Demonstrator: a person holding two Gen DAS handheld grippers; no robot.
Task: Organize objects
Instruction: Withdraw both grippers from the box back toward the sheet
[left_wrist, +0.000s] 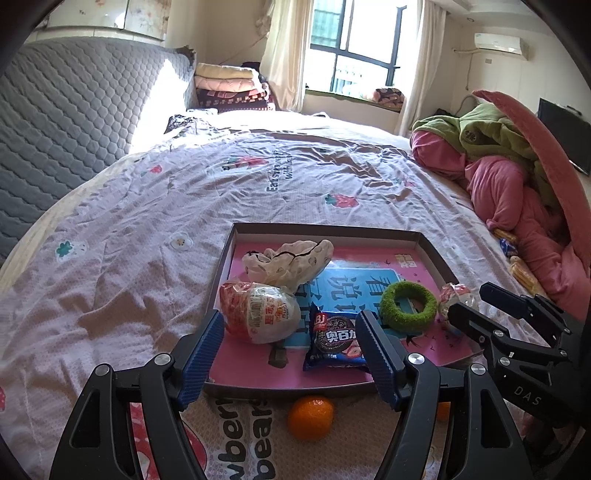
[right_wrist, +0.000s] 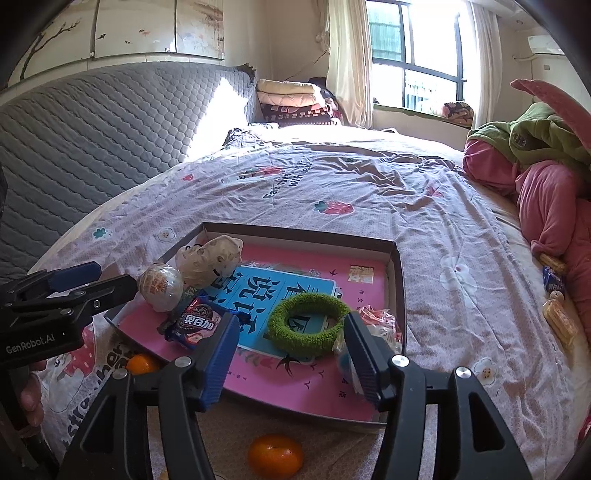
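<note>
Bedroom, bed (left_wrist: 184, 206) with a printed sheet, shallow box (left_wrist: 332, 232) lying on it. Box is holding a pink book (right_wrist: 295, 384), egg-shaped snack (left_wrist: 258, 312), cookie pack (left_wrist: 334, 341), green ring (left_wrist: 408, 301), crumpled bag (left_wrist: 291, 260). Left gripper (left_wrist: 291, 334) is hovering spread, nothing pinched. Right gripper (right_wrist: 291, 332) is spread too, empty; its finger is hiding part of a red-white wrapper (right_wrist: 384, 325). Orange (right_wrist: 275, 456) is sitting outside the box's near wall; second orange (right_wrist: 142, 363) mostly hidden
</note>
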